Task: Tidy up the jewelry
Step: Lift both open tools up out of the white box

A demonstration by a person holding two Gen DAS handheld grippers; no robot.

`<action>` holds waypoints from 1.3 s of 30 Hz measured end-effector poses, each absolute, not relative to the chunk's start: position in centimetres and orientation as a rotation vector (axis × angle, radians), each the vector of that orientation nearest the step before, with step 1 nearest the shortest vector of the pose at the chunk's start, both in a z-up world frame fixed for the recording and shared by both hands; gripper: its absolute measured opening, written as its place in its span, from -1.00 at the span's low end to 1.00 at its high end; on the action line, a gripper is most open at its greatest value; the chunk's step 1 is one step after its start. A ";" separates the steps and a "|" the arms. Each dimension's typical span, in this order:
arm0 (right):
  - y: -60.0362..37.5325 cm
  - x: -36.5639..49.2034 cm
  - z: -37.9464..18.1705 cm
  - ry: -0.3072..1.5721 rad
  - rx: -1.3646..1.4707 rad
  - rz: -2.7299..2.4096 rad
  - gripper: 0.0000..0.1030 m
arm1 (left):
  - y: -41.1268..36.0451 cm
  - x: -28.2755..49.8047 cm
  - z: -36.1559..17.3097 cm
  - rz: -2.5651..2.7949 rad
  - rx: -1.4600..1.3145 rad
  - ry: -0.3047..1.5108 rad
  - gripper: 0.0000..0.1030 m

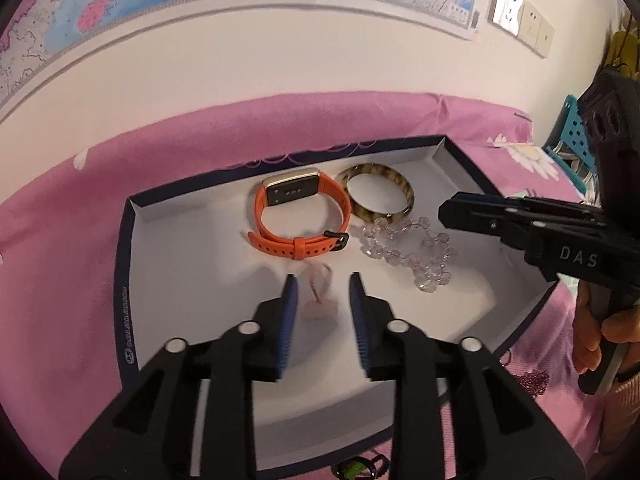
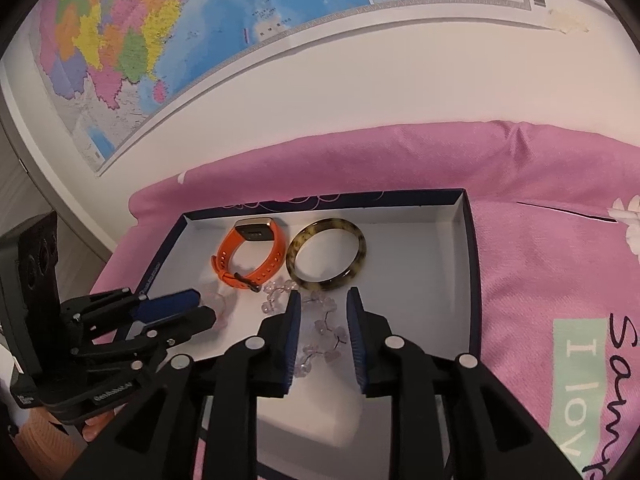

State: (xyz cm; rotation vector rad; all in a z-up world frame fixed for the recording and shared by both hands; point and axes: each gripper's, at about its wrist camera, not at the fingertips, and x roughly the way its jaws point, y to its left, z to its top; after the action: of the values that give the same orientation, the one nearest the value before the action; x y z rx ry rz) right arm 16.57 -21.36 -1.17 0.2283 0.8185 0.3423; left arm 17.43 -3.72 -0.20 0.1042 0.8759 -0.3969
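A white-lined, navy-edged box [image 1: 168, 248] [image 2: 440, 264] lies on a pink cloth. In it are an orange watch [image 1: 300, 216] [image 2: 250, 254], a tortoiseshell bangle [image 1: 378, 198] [image 2: 326, 254], a clear bead bracelet [image 1: 408, 252] [image 2: 320, 328] and a small pale pink piece [image 1: 318, 290] [image 2: 218, 304], blurred. My left gripper [image 1: 323, 284] [image 2: 192, 306] is open over the pink piece, not touching it. My right gripper [image 2: 323, 300] [image 1: 448, 210] is open just above the bead bracelet.
A map hangs on the white wall [image 2: 280, 92] behind. A dark beaded chain [image 1: 532, 384] lies on the cloth right of the box and a green-and-black piece [image 1: 356, 468] sits at the near edge. A teal basket [image 1: 568, 132] stands far right.
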 end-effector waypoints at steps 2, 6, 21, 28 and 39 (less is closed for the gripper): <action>-21.4 16.1 -1.0 0.814 0.230 0.350 -0.53 | -3.4 17.1 0.2 -0.403 0.094 0.859 -0.36; -21.3 15.3 -0.4 0.800 0.227 0.369 -0.42 | -2.6 16.4 0.8 -0.399 0.079 0.848 -0.35; -20.7 5.9 1.5 0.741 0.087 0.520 -0.12 | 0.5 7.9 2.6 -0.463 0.031 0.754 -0.17; -21.5 3.0 -1.4 0.833 0.022 0.464 -0.12 | 0.9 5.5 0.8 -0.466 0.051 0.788 -0.13; -20.8 1.9 -3.9 0.886 -0.028 0.412 -0.12 | -0.5 5.9 -1.9 -0.442 0.106 0.861 -0.08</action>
State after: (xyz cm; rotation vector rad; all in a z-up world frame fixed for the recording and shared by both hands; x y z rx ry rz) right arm 1.94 -20.84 -3.92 -0.0279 0.8857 0.4115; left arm 5.90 -0.48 -1.92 0.1057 0.8614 -0.4423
